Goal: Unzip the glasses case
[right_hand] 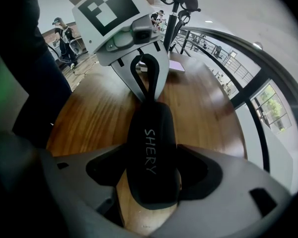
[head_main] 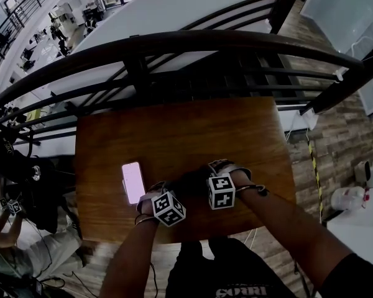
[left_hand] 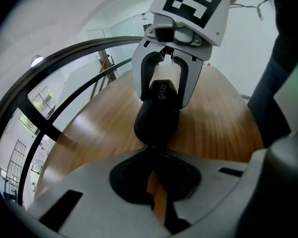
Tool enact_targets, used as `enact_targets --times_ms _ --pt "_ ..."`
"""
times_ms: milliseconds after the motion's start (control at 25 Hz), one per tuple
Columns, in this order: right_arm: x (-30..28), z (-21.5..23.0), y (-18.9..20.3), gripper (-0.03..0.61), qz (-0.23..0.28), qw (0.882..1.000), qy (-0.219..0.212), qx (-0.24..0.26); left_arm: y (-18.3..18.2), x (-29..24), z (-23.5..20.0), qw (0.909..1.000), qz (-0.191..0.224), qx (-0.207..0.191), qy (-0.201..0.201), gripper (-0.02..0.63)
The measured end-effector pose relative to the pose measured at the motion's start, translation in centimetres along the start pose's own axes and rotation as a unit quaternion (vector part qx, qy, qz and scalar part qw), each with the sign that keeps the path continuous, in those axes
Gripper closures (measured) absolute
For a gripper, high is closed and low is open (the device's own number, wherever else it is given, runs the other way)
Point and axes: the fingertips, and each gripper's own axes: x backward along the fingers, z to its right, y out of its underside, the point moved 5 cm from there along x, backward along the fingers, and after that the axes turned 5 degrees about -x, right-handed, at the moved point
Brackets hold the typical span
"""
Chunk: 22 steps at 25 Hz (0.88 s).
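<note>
A black glasses case (head_main: 188, 182) marked SHERY lies on the wooden table (head_main: 174, 135), between both grippers. My right gripper (right_hand: 151, 165) is shut across one end of the case (right_hand: 151, 152), with its pads pressing both sides. My left gripper (left_hand: 151, 151) is closed at the opposite end of the case (left_hand: 157, 115), with its tips pinched on something thin there that looks like the zipper pull. Each gripper shows in the other's view: the right gripper (left_hand: 164, 81) and the left gripper (right_hand: 145, 83). In the head view, the left gripper (head_main: 174, 196) and right gripper (head_main: 204, 182) face each other.
A phone (head_main: 133, 182) with a lit screen lies on the table just left of the left gripper. A dark curved railing (head_main: 174, 42) runs behind the table's far edge. White containers (head_main: 348, 197) stand off the table at the right. A person's arm shows at lower left.
</note>
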Motion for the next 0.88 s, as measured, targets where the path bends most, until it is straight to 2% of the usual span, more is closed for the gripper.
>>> enact_targets --times_ms 280,560,760,880 --pt "-0.4 0.4 -0.3 0.275 -0.016 1.0 -0.001 -0.018 -0.5 0.2 1.9 0.9998 -0.012 0.013 0.006 0.609" --pt "-0.1 0.2 -0.6 0.273 0.006 0.998 -0.022 -0.055 -1.8 0.2 4.0 0.9959 -0.016 0.088 -0.009 0.609" --pt "0.1 0.0 -0.6 0.273 0.018 0.997 -0.025 -0.076 -3.2 -0.2 4.8 0.9857 0.003 0.168 -0.008 0.609" --pt "0.3 -0.1 -0.6 0.273 0.023 0.996 -0.022 -0.086 -4.1 -0.6 5.5 0.9829 0.007 0.184 -0.011 0.609"
